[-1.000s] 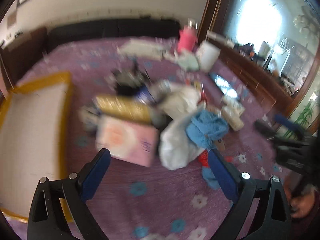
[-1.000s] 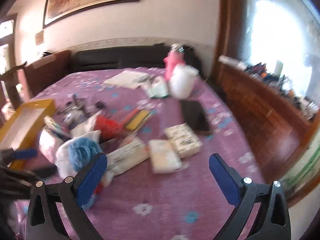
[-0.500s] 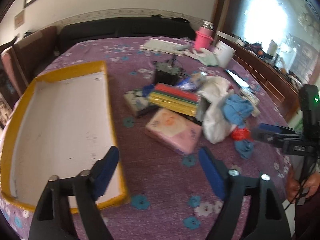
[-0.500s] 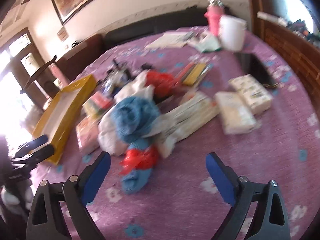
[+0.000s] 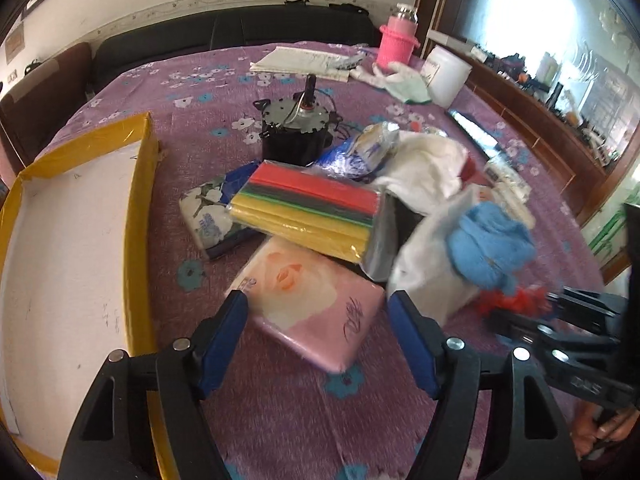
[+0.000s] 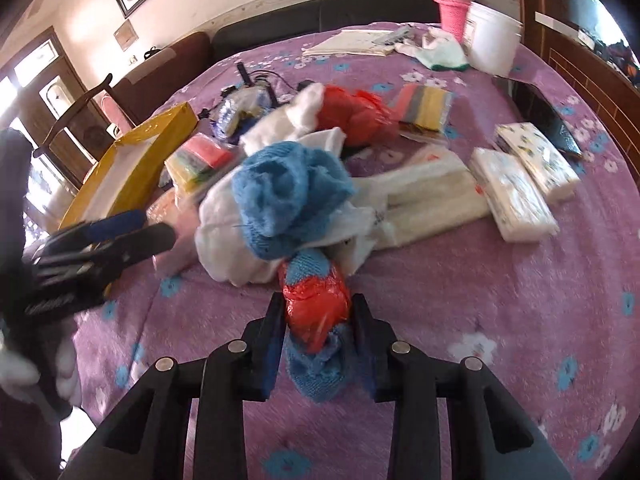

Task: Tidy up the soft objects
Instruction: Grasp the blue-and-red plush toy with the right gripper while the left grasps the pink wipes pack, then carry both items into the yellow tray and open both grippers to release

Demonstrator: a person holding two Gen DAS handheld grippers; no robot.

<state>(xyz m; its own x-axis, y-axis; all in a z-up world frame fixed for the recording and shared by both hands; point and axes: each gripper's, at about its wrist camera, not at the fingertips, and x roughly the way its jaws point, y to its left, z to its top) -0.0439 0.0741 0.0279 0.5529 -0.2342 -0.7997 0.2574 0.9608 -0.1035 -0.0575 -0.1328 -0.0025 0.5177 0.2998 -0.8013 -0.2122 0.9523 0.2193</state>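
Observation:
My right gripper point(image 6: 318, 320) is shut on a blue knit bundle wrapped in red plastic point(image 6: 316, 312) at the near edge of the pile. Behind it lie a larger blue knit cloth point(image 6: 288, 188) on a white bag point(image 6: 224, 236), and a red bag point(image 6: 356, 112). My left gripper point(image 5: 316, 320) is open, its fingers on either side of a pink tissue pack point(image 5: 312, 300). A pack of coloured sponges point(image 5: 308, 208) overlaps that pack. The right gripper also shows in the left wrist view point(image 5: 560, 316) beside the blue cloth point(image 5: 488, 240).
A yellow-rimmed tray point(image 5: 138, 216) lies left of the pile. A black motor point(image 5: 296, 124), a floral tissue pack point(image 5: 208, 208), two white tissue packs point(image 6: 516, 196), a phone point(image 6: 540, 112), a white tub point(image 6: 492, 36) and a pink bottle point(image 5: 398, 44) are on the purple tablecloth point(image 5: 280, 420).
My right gripper has moved in and shut on the red-wrapped blue bundle. My left gripper has moved forward and down to the pink tissue pack, with its jaws narrower.

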